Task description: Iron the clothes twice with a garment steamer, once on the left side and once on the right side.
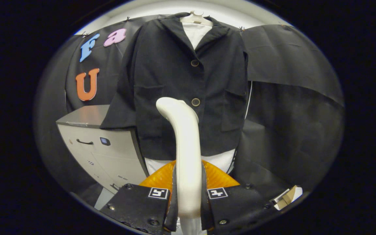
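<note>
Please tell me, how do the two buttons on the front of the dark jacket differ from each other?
The upper button sits high on the jacket, just below the open collar; the lower button sits near the middle, right beside the curved top of the white steamer. The upper button looks darker; the lower one shows a lighter brownish rim. Both are round and fastened on the same front edge. The tongs are shut on the steamer.
</note>
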### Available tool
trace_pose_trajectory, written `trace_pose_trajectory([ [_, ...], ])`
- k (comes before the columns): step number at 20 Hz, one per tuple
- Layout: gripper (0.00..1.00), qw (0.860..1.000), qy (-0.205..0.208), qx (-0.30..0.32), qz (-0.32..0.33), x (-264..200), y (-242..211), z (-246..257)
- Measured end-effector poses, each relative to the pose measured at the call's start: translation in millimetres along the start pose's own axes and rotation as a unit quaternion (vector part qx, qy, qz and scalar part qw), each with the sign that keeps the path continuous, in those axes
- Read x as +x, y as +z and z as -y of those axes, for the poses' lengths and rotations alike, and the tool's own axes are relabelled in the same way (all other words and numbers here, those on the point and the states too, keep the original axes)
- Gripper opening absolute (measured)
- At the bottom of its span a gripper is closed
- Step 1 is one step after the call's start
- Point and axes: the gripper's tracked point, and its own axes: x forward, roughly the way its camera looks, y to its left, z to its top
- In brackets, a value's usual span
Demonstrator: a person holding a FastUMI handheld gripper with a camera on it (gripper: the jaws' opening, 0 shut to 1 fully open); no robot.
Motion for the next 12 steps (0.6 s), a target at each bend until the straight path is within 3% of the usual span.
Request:
trace_pose_trajectory([
  [12,0.3,0.996,-0.035,-0.004,-0.076,13.7,-90.5,-7.4],
])
